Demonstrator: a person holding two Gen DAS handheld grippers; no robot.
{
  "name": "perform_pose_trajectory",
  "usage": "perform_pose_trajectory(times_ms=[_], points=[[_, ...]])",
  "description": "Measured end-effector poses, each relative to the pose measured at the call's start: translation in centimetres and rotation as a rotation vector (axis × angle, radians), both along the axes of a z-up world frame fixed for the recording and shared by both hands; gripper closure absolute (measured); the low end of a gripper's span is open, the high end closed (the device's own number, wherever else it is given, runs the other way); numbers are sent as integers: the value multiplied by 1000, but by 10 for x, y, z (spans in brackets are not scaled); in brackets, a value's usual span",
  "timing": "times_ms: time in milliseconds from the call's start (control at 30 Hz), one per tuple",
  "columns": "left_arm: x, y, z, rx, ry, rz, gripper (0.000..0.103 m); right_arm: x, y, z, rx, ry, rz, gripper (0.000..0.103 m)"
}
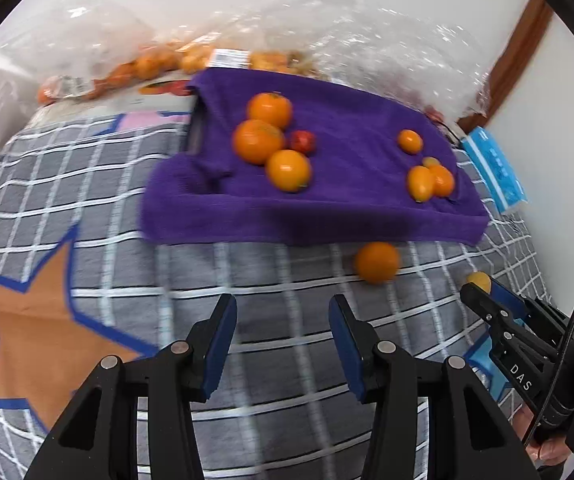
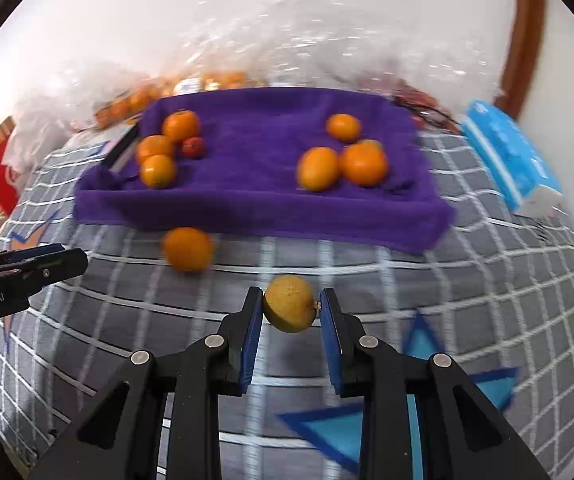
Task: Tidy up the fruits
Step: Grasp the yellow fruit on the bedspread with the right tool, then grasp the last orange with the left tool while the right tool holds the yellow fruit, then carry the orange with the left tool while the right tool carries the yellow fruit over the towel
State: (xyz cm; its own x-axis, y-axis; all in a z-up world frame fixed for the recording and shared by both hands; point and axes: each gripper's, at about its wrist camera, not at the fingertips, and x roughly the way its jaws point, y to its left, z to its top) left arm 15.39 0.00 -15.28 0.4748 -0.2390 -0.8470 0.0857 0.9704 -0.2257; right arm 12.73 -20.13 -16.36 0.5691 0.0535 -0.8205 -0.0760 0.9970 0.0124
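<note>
The right hand-held gripper (image 2: 291,306) pinched a yellowish fruit (image 2: 290,303); the purple towel (image 2: 255,184) with its sorted groups lay straight ahead.

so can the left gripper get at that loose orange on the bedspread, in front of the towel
Probably yes. The left gripper is open and holds nothing, and only bare checked bedspread lies between it and the loose orange, just ahead to its right.
</note>
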Motion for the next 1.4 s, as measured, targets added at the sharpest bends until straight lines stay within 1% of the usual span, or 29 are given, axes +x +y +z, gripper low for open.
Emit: perform_pose_trajectory(times_ms=[200, 433, 500, 633, 700, 733, 767, 900, 1067, 1267, 1400], points=[[13, -31, -5, -6, 17, -58, 57, 1, -30, 2, 1, -2, -57, 74], [29, -55, -15, -11, 45, -99, 57, 4, -47, -2, -3, 14, -83, 74], [34, -60, -18, 3, 53, -111, 57, 7, -49, -4, 1, 21, -86, 74], [39, -67, -23, 1, 63, -125, 58, 13, -50, -5, 3, 26, -83, 74], [40, -70, -24, 16, 59, -130, 59, 15, -50, -5, 4, 26, -79, 74], [40, -71, -24, 20, 52, -134, 66, 16, -50, -5, 4, 26, -78, 74], [41, -72, -24, 18, 56, -140, 68, 17, -50, -5, 4, 26, -77, 74], [41, -72, -24, 1, 57, -146, 68, 19, -48, -4, 7, 27, -71, 74], [35, -63, -21, 8, 63, -131, 68, 17, -44, -2, 12, 24, -60, 74], [23, -39, -15, 4, 63, -73, 68, 12, -31, 3, 15, 18, -33, 74], [14, -23, -9, -15, 57, -34, 68, 8, -22, 9, 15, 6, -16, 74]])
